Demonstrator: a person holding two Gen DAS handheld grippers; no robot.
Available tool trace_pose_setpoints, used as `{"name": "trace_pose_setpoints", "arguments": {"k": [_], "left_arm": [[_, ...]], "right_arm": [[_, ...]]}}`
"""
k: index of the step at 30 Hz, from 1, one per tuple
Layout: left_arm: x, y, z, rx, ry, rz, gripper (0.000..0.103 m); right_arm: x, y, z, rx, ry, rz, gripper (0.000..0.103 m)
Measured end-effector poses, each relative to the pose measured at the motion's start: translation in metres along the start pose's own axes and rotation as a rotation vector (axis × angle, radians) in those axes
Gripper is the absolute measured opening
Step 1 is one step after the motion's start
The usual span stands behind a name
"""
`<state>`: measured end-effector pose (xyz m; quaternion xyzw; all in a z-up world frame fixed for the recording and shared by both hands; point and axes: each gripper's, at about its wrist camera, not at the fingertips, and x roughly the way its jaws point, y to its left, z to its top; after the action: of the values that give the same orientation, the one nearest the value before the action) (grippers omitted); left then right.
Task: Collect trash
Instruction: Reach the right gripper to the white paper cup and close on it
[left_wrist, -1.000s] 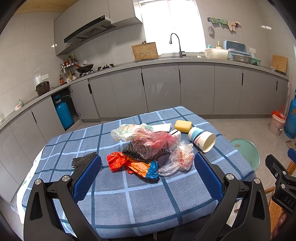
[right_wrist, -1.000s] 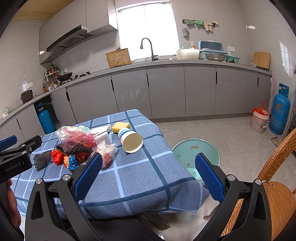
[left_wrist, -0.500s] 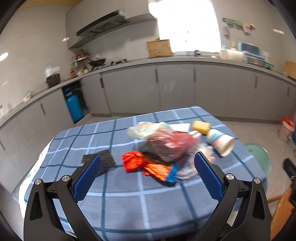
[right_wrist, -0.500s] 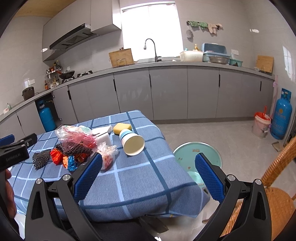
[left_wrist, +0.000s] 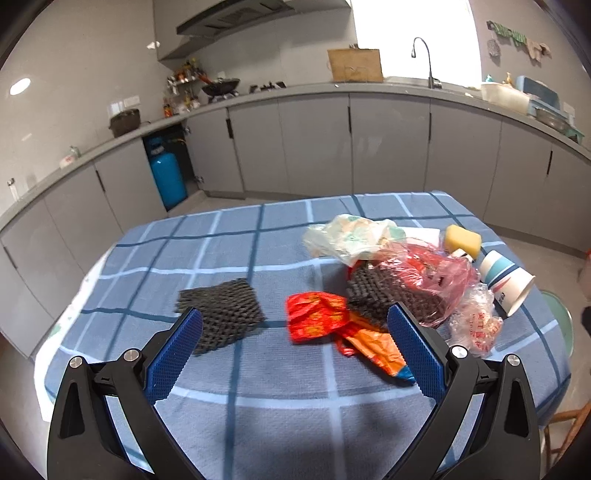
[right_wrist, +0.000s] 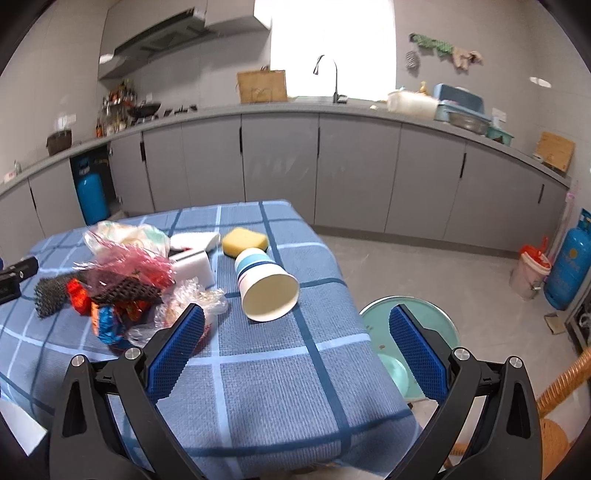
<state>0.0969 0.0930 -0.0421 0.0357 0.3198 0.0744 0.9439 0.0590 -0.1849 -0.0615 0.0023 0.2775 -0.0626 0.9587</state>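
Note:
Trash lies heaped on a blue checked tablecloth (left_wrist: 258, 387). A black foam net (left_wrist: 221, 314) sits apart on the left. Beside it are a red-orange wrapper (left_wrist: 332, 325), a pink bag over a second black net (left_wrist: 406, 284) and a pale bag (left_wrist: 351, 236). A clear crumpled bag (left_wrist: 476, 325) and a paper cup on its side (right_wrist: 266, 284) lie to the right. My left gripper (left_wrist: 295, 347) hovers open, near side of the net and wrapper. My right gripper (right_wrist: 295, 343) is open just in front of the cup, with a green bin (right_wrist: 413, 332) on the floor behind its right finger.
A yellow sponge (right_wrist: 245, 240) and a white block (right_wrist: 195, 266) lie behind the cup. Grey kitchen cabinets (right_wrist: 354, 173) run along the far wall. A blue gas cylinder (right_wrist: 567, 267) and a small bucket (right_wrist: 530, 271) stand at the right. A wicker chair (right_wrist: 561, 402) is near right.
My left gripper has swung left, so the lone black net now lies near its left finger. My right gripper has moved closer to the table and the cup.

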Motion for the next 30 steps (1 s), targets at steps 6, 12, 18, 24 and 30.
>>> {"name": "trace_pose_setpoints", "arguments": {"k": [6, 12, 18, 24, 30], "left_arm": [[0.013, -0.037, 0.023, 0.042, -0.020, -0.075, 0.099], [0.040, -0.075, 0.036, 0.090, 0.010, -0.128, 0.098], [0.057, -0.097, 0.033, 0.110, 0.051, -0.166, 0.075], [0.056, -0.087, 0.027, 0.068, 0.092, -0.252, 0.006], [0.036, -0.084, 0.033, 0.090, 0.033, -0.284, 0.004]], "right_arm": [[0.043, 0.001, 0.015, -0.042, 0.010, -0.021, 0.098], [0.076, -0.002, 0.015, -0.051, 0.035, -0.027, 0.098], [0.100, -0.006, 0.009, -0.039, 0.070, -0.018, 0.098], [0.108, -0.009, 0.010, -0.045, 0.069, 0.008, 0.098], [0.117, 0.001, 0.019, -0.065, 0.069, 0.045, 0.098]]}}
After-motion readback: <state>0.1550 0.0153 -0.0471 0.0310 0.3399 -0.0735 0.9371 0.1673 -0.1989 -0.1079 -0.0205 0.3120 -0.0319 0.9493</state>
